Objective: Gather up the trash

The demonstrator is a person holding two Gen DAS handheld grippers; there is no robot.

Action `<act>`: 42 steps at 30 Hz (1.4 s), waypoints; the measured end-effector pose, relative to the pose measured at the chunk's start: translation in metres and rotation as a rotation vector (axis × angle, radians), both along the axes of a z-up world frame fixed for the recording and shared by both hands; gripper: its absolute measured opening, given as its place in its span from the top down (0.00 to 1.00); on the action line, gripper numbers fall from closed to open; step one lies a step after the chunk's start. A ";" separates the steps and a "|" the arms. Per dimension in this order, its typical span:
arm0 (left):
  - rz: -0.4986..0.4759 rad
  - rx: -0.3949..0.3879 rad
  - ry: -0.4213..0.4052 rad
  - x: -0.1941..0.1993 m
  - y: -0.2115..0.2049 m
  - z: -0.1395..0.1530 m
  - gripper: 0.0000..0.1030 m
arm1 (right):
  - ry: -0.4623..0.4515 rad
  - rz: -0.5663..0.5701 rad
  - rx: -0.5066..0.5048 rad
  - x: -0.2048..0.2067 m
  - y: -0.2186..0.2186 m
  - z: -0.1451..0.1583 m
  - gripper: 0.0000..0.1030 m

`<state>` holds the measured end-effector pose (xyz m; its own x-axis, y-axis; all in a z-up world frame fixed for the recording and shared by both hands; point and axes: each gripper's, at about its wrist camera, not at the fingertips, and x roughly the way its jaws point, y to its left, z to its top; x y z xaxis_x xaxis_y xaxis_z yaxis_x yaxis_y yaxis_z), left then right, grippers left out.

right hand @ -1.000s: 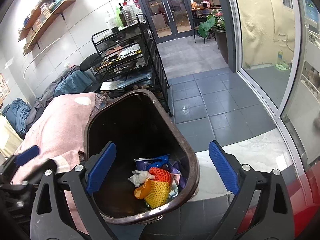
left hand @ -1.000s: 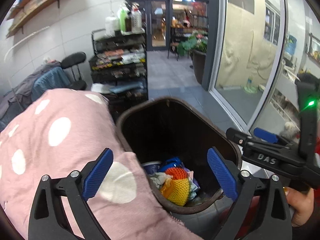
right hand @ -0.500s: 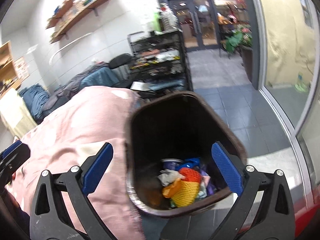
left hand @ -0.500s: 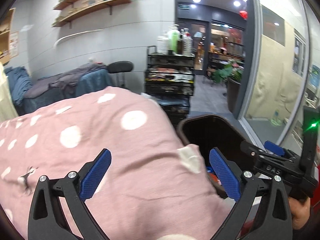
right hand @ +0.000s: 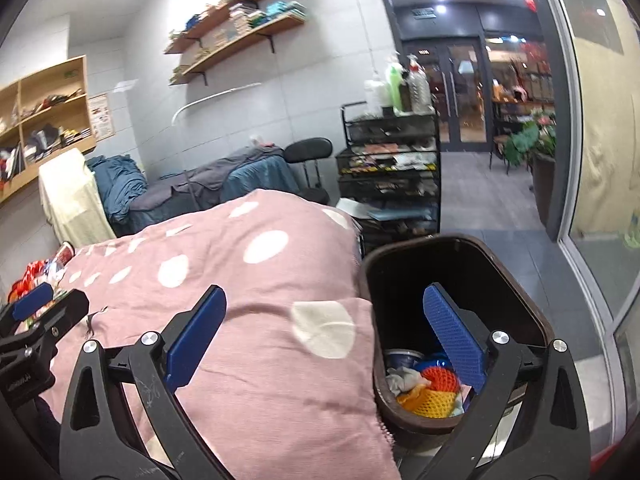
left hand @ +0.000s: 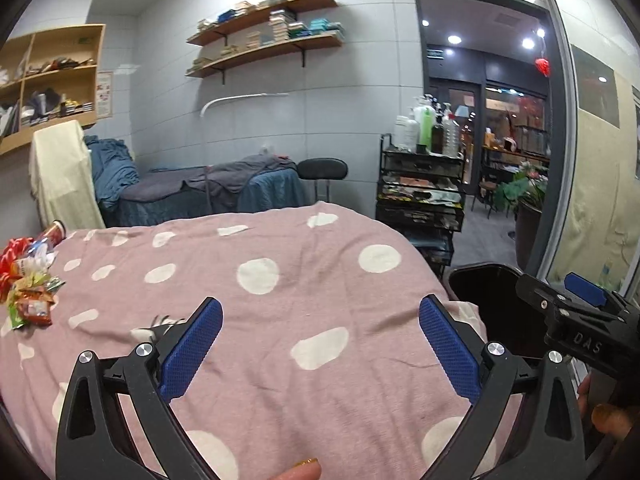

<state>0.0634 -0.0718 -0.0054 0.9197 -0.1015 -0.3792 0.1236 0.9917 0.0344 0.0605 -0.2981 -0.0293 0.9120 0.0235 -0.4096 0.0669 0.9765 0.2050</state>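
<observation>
Pink blanket (left hand: 280,300) w/ wrappers (left hand: 28,292) far left of empty left tool (left hand: 320,344).

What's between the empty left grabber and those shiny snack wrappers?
Only bare pink polka-dot blanket lies between the left gripper and the pile of colourful snack wrappers, as the left wrist view shows.

The heap of crinkled red and green snack wrappers (left hand: 28,280) is cut by the left edge. The dark brown plastic bin (right hand: 520,280) hides most of its contents behind a blue gripper pad; shelf items stay too small to identify.
</observation>
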 end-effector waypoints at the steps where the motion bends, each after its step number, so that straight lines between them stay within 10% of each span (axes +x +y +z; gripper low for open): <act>1: 0.011 -0.001 -0.004 -0.004 0.005 0.000 0.05 | -0.010 0.014 -0.011 -0.002 0.006 0.001 0.05; 42: 0.052 -0.044 -0.023 -0.017 0.026 -0.003 0.05 | -0.050 0.063 -0.055 -0.026 0.040 0.012 0.05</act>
